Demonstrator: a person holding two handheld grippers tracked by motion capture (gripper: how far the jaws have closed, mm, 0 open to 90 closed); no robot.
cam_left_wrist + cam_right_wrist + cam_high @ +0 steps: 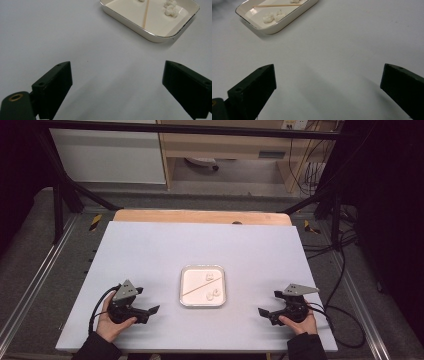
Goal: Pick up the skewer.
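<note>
A small white tray [185, 290] sits at the middle of the white table. In it lie a thin wooden stick [201, 285] and a few white lumps [213, 294]. My left gripper [150, 310] rests on the table to the tray's left, held by a hand, its jaws wide open and empty. My right gripper [264, 312] rests to the tray's right, also open and empty. In the left gripper view the tray [130, 22] lies ahead at upper right with the stick [145, 13]. The right gripper view has the tray [284, 23] at upper left, with the white lumps [273, 17].
The white tabletop [150, 250] has a wooden strip [200, 216] along its far edge. Black frame bars [65, 185] and cables [345, 270] flank the table. A cabinet [107, 155] stands beyond.
</note>
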